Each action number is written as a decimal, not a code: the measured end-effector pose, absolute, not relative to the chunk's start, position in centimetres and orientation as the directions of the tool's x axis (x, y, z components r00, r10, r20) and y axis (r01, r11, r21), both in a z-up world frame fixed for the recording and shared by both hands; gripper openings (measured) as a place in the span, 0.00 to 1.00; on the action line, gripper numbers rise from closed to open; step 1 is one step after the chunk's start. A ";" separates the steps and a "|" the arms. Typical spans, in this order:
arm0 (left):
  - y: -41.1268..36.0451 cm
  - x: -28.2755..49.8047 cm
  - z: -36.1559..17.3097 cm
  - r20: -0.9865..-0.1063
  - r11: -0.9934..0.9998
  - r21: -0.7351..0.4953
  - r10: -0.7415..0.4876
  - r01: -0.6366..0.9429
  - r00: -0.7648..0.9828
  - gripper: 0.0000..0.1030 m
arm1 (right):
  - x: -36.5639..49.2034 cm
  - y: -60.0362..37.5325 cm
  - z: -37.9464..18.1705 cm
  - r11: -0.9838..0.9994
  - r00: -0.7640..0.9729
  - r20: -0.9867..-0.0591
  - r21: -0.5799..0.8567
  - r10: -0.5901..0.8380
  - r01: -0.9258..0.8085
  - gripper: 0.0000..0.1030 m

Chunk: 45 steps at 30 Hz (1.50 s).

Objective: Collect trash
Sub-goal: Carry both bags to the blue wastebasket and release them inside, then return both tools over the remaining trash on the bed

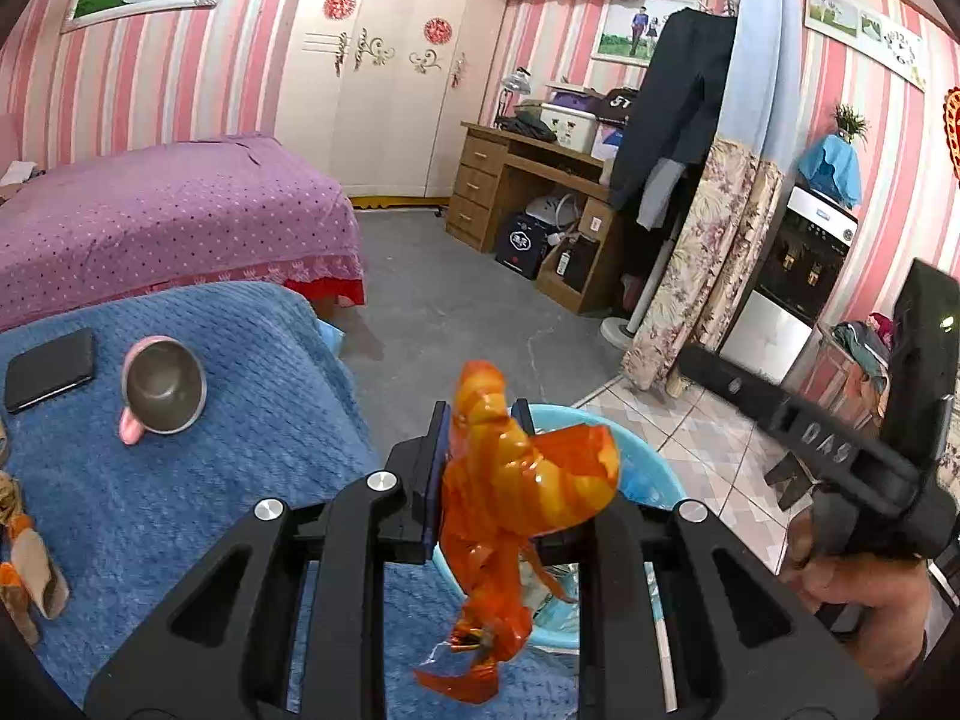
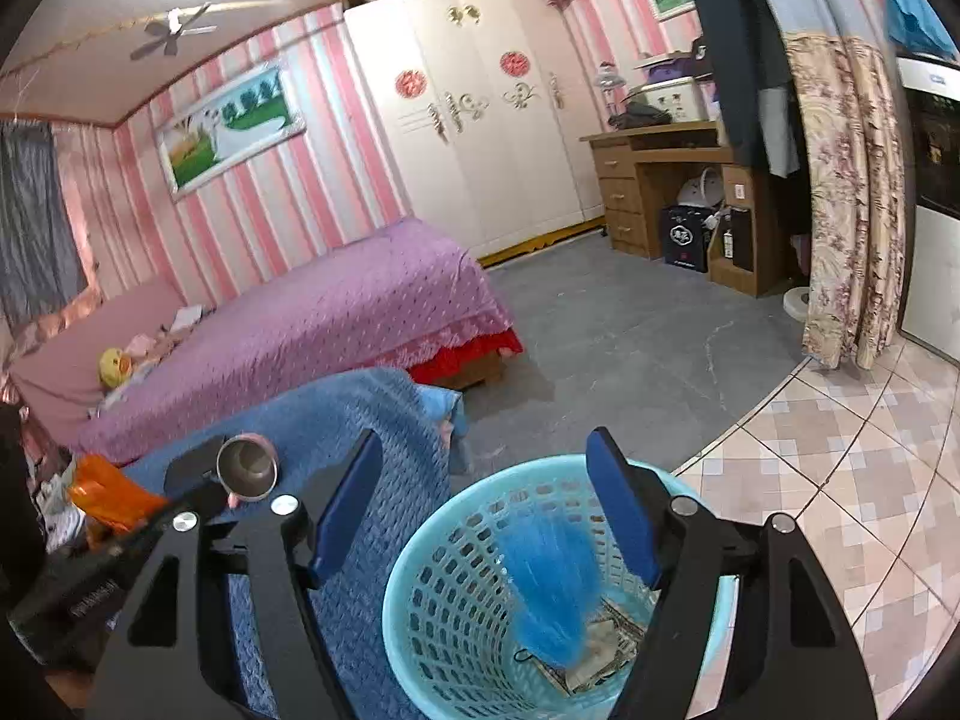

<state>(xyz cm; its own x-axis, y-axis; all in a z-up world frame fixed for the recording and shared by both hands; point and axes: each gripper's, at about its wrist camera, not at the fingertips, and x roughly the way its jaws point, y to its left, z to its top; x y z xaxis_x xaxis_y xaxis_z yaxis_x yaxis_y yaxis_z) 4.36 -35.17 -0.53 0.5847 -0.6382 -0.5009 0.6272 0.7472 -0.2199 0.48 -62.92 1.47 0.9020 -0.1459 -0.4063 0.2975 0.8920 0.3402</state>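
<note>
My left gripper point(image 1: 480, 420) is shut on a crumpled orange wrapper point(image 1: 516, 480), which hangs above the rim of a light blue plastic basket point(image 1: 648, 456). In the right wrist view, my right gripper point(image 2: 485, 444) stands open over the same basket point(image 2: 408, 576), with nothing between its blue pads. Below it a blurred blue piece of trash point(image 2: 549, 594) is inside the basket, over paper scraps point(image 2: 600, 648) at the bottom. The orange wrapper point(image 2: 111, 495) also shows at that view's left edge. A hand point(image 1: 852, 600) holds the right gripper's handle.
A blue blanket point(image 1: 240, 450) covers the surface left of the basket. On it lie a metal cup with a pink handle point(image 1: 162, 387) and a black phone point(image 1: 48, 369). More scraps point(image 1: 24, 564) sit at its left edge. A purple bed point(image 1: 168, 210) and wooden desk point(image 1: 516, 180) stand beyond.
</note>
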 end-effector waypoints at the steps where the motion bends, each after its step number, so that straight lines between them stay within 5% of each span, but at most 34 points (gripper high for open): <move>1: -35.5 4.4 -0.7 -0.504 0.745 -0.221 -0.640 0.630 0.580 0.18 | 0.0 -63.5 1.6 0.880 0.907 -0.391 0.361 -0.157 0.308 0.68; 8: -39.2 4.3 -1.6 -0.530 0.715 -0.221 -0.659 0.664 0.533 0.20 | -1.6 -65.7 1.5 0.836 0.913 -0.356 0.424 -0.199 0.348 0.68; 11: -40.8 4.3 -1.8 -0.539 0.705 -0.210 -0.661 0.677 0.521 0.40 | -1.9 -66.2 1.3 0.820 0.911 -0.352 0.443 -0.213 0.363 0.68; 13: -41.2 4.3 -1.8 -0.541 0.715 -0.196 -0.649 0.671 0.534 0.73 | -1.8 -66.3 1.3 0.820 0.911 -0.353 0.442 -0.214 0.364 0.68; 14: -40.8 4.4 -1.8 -0.530 0.724 -0.199 -0.646 0.661 0.549 0.76 | -1.8 -66.2 1.3 0.822 0.911 -0.353 0.440 -0.213 0.362 0.68; 23: -33.3 5.1 -0.8 -0.519 0.803 -0.181 -0.569 0.568 0.638 0.76 | -0.4 -63.7 1.8 0.862 0.928 -0.342 0.416 -0.147 0.289 0.68; 37: -6.2 5.4 -2.2 -0.525 0.981 -0.145 -0.188 0.130 0.830 0.80 | 3.6 -51.5 2.3 0.948 0.928 -0.371 0.307 0.032 0.089 0.68; 45: -1.5 5.8 -3.8 -0.554 0.986 -0.155 -0.134 0.056 0.822 0.81 | 5.6 -40.1 0.8 0.972 0.887 -0.433 0.225 0.160 -0.066 0.68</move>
<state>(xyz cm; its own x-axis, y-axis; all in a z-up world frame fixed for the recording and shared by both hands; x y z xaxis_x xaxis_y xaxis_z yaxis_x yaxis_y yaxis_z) 5.76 -1.46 -3.80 0.8220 -0.1336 -0.5536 0.0559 0.9863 -0.1550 5.61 -40.06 0.81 0.8869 0.1604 -0.4332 -0.0662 0.9722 0.2245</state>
